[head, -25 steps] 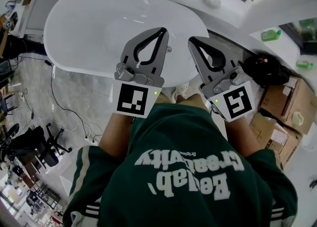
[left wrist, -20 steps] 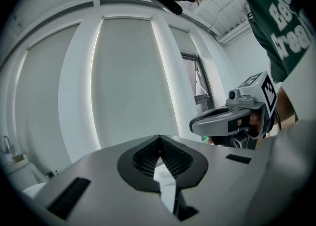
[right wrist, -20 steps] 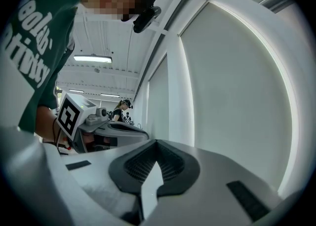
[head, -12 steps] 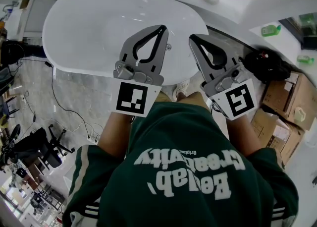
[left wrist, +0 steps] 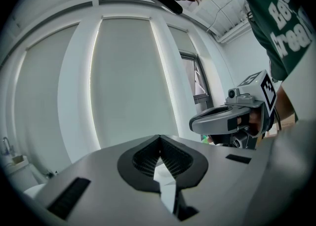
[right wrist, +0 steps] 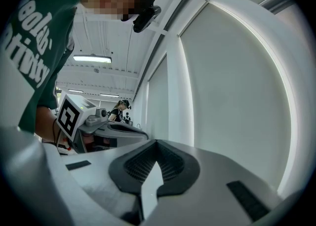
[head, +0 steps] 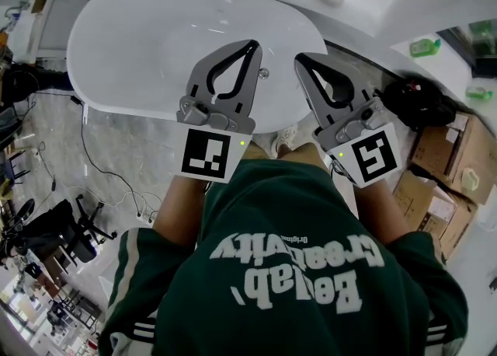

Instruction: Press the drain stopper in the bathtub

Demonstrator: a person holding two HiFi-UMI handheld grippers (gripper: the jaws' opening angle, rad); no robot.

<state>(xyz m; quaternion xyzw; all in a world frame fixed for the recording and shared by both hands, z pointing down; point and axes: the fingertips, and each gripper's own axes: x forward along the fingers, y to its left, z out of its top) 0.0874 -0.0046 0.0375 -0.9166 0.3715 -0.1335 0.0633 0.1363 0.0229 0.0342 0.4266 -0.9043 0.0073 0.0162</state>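
In the head view the white oval bathtub [head: 147,43] lies ahead of me and below. A small round metal piece [head: 264,74], which may be the drain stopper, shows in the tub just right of my left gripper. My left gripper [head: 252,45] hangs over the tub's near right part, shut and holding nothing. Beside it my right gripper [head: 300,59] is over the tub's right rim, also shut and holding nothing. In the left gripper view the left gripper [left wrist: 159,137] faces white wall panels. The right gripper view shows the right gripper [right wrist: 157,142] the same way.
Cardboard boxes [head: 454,179] and a black bag [head: 411,106] sit right of the tub. Green bottles [head: 423,47] stand on the ledge behind. At the left, cables [head: 101,176] run across the floor to an office chair [head: 66,234]. Another person [right wrist: 120,109] stands far off.
The head view has shifted slightly. Both grippers stay shut and side by side over the tub's near right end.
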